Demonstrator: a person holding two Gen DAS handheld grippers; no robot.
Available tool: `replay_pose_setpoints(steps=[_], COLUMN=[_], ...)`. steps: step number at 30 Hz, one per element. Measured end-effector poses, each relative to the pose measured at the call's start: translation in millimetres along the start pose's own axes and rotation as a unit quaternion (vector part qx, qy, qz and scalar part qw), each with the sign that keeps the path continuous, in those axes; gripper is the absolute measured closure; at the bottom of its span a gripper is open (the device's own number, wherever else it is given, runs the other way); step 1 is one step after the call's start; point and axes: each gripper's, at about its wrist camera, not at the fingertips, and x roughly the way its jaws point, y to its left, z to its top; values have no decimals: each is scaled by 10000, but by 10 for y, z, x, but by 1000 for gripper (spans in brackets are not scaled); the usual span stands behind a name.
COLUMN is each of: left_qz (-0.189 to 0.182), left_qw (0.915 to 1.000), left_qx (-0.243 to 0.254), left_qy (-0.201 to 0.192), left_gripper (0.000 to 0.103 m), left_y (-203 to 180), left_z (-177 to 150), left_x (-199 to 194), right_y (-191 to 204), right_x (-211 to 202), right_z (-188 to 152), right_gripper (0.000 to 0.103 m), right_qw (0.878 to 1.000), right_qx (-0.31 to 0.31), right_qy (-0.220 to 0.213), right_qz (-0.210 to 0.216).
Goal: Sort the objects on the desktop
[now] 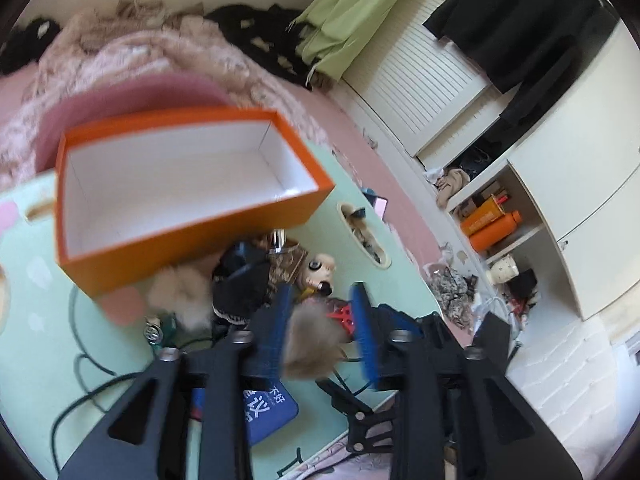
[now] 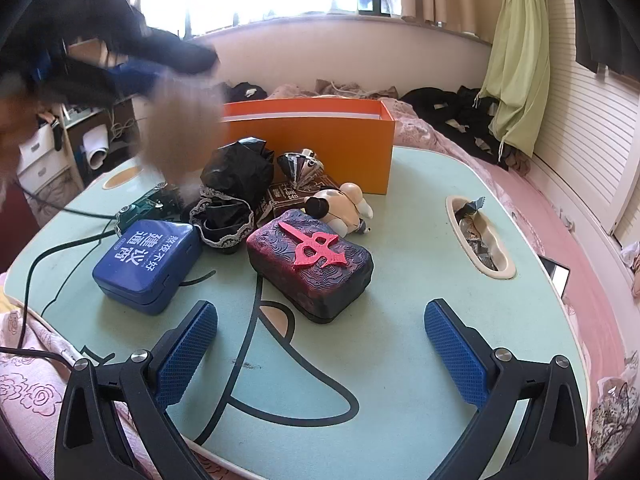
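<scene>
Holding a fluffy ball (image 1: 310, 334) clamped, the left claw (image 1: 324, 320) must reach the box (image 1: 192, 184) at eleven o'clock; right claw (image 2: 320, 344) gapes.

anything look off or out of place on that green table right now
Nothing spilled or broken. The oddest thing is the small doll lying tipped on its side beside the orange box, in a jumbled pile with the black lace-trimmed cloth. The left gripper carries a brown fur pompom in the air, blurred.
</scene>
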Motion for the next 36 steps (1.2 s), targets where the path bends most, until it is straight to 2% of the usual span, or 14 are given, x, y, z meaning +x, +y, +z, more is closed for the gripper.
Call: replay_pose_setpoints(steps=[2,4,6,7,9,11,14,18,19,22,24,25,26,36], left_qz=[-92,-91,184,495,884,1054,1101,1728,1787,2091,2255,2292,2275,2268], left_qw=[9997,9989,9976,9957,9922,9908,9913,9823,9814,9729,9665,9643,9656,9655], left_qx=[-169,-229,-177,-97,54,193,228,518,556,910,1182,1274,1208,1150], left_qy=[-136,-395,-637,-778,-879,-828,-685,-500,-421,-383,-323,-365,-356,-569], left_gripper=[39,39,39,39,37,32,31,31,31,23,12,8,0,0], left_y=[93,149,171,174,173,175,177,124,120,32,-22,-41,-23,64], left_z=[-75,-161,-264,-360,-515,-756,-1069,-1348,-1353,-1390,-1412,-1420,-1412,-1414], left_x=[8,-96,-229,-304,-377,-416,-392,-161,-93,106,188,227,244,201], right_y=[-3,-5,-9,-7,-10,-10,-9,-7,-17,-20,-12,-17,-16,-17], right_x=[-2,-2,-3,-3,-3,-3,-2,-2,-4,-2,0,-7,-5,-3], right_z=[-2,-4,-6,-6,-7,-7,-6,-6,-10,-9,-8,-10,-9,-9], right_gripper=[0,0,0,0,0,0,0,0,0,0,0,0,0,0], right_qw=[10000,10000,10000,10000,10000,10000,10000,10000,10000,10000,10000,10000,10000,10000], right_qx=[1,1,1,1,1,0,-1,0,-1,1,7,3,4,2], right_qy=[-2,-1,-1,-1,-1,-2,0,-3,-3,-3,5,0,-1,-4], right_qz=[0,-2,-2,-2,-1,-2,-3,0,1,4,6,2,3,7])
